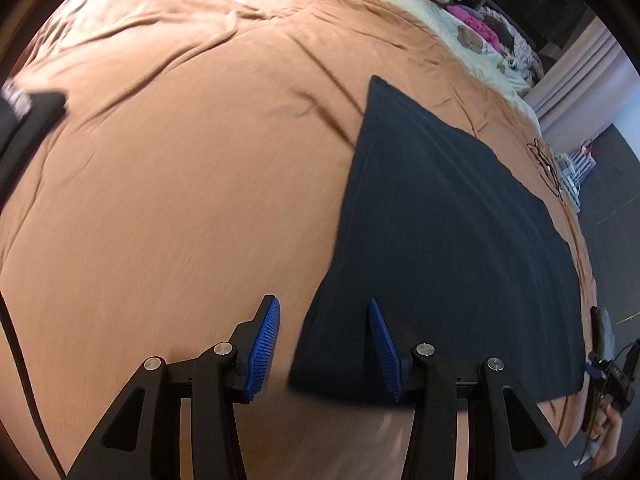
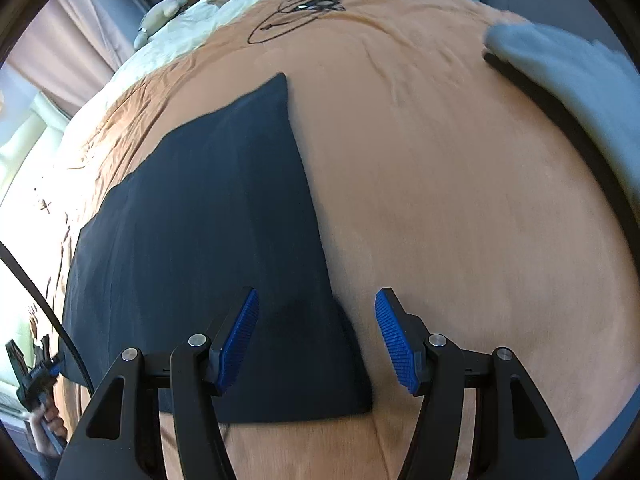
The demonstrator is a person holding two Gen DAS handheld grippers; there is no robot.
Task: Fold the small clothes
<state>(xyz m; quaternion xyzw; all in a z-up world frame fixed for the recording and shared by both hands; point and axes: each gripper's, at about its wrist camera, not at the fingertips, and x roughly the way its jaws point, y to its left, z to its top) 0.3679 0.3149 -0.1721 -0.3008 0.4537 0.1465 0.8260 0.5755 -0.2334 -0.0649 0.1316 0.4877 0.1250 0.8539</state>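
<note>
A dark navy garment [image 1: 448, 232] lies folded flat on the orange bedsheet [image 1: 180, 180]. My left gripper [image 1: 322, 302] hovers open over its near left corner; the right pad is above the cloth and the left pad above bare sheet, with nothing pinched. In the right wrist view the same garment [image 2: 208, 220] spreads to the left. My right gripper [image 2: 317, 292] stands open over its near right corner, gripping nothing. Each view shows the other gripper in a hand at its edge: the right one [image 1: 612, 372] and the left one [image 2: 32, 372].
A tangled black cable [image 2: 304, 8] lies on the sheet beyond the garment. A grey cloth pile [image 2: 568, 68] sits at the right over something black. A cream blanket [image 1: 472, 32] with soft toys lies at the far end, and a black object [image 1: 24, 120] at the left.
</note>
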